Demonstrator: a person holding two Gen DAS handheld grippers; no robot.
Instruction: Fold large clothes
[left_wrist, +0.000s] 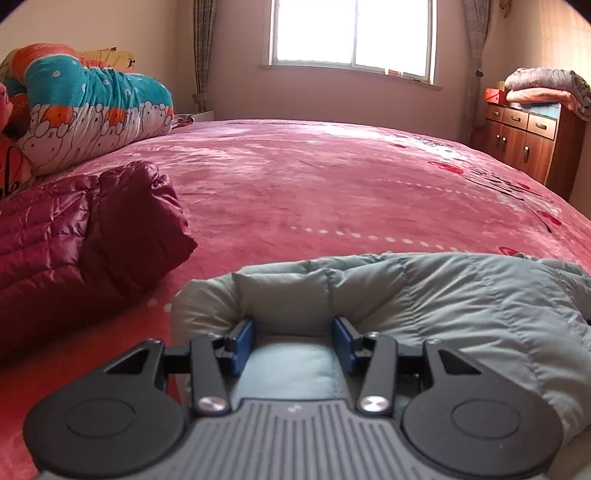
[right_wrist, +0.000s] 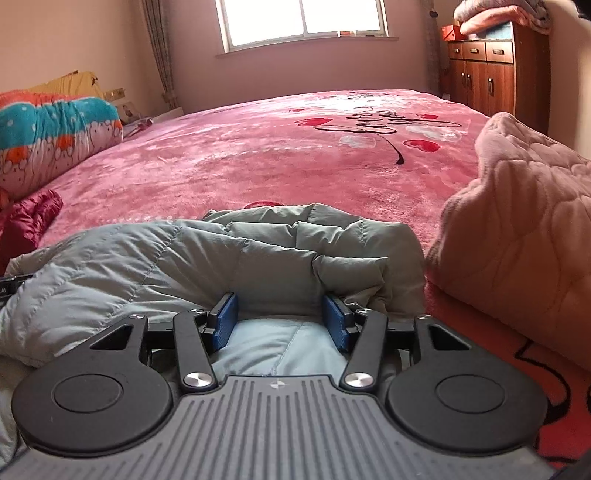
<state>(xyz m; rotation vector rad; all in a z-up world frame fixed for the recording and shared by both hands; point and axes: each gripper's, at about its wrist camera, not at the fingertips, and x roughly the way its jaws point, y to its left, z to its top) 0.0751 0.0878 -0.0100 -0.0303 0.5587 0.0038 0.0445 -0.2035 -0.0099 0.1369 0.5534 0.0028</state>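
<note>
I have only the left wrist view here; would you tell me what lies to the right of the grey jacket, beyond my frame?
Observer: A pale pink quilted blanket is bunched on the bed just right of the grey jacket.
Operator: Thank you. Is the right gripper engaged with the jacket?
Observer: The right gripper is open, its blue pads straddling a puffed fold of the jacket.
Operator: Does the bedspread show anything further right?
Observer: Yes, the pink bedspread carries black script with red hearts towards the wooden cabinet.
</note>
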